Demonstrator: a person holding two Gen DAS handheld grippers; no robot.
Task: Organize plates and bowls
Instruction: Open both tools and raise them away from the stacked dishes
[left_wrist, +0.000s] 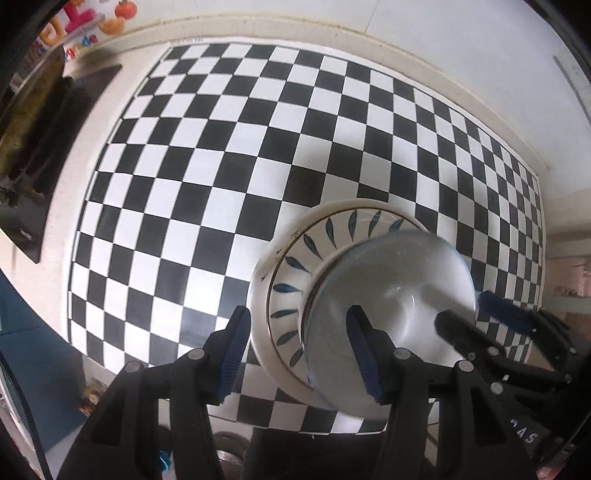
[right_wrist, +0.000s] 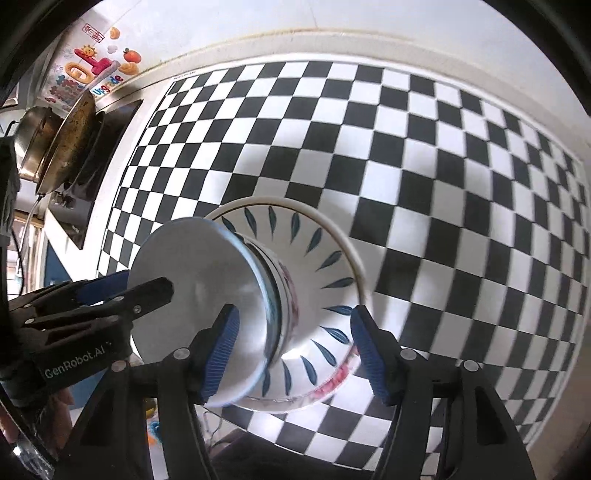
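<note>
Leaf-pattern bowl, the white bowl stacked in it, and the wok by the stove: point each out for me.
leaf-pattern bowl (right_wrist: 325, 254): right wrist view, on its inner wall among the blue leaves.
white bowl (right_wrist: 195, 273): right wrist view, on its plain inner surface.
wok (right_wrist: 70, 136): right wrist view, on its browned inside.

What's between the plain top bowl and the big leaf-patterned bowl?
Another bowl with reddish markings, nested under the plain bowl inside the leaf-patterned bowl; the right wrist view shows it.

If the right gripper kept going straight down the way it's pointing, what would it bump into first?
Probably the stacked bowls: the right gripper points down over the leaf-patterned bowl, whose inside lies between its open fingers. Depth is hard to judge.
</note>
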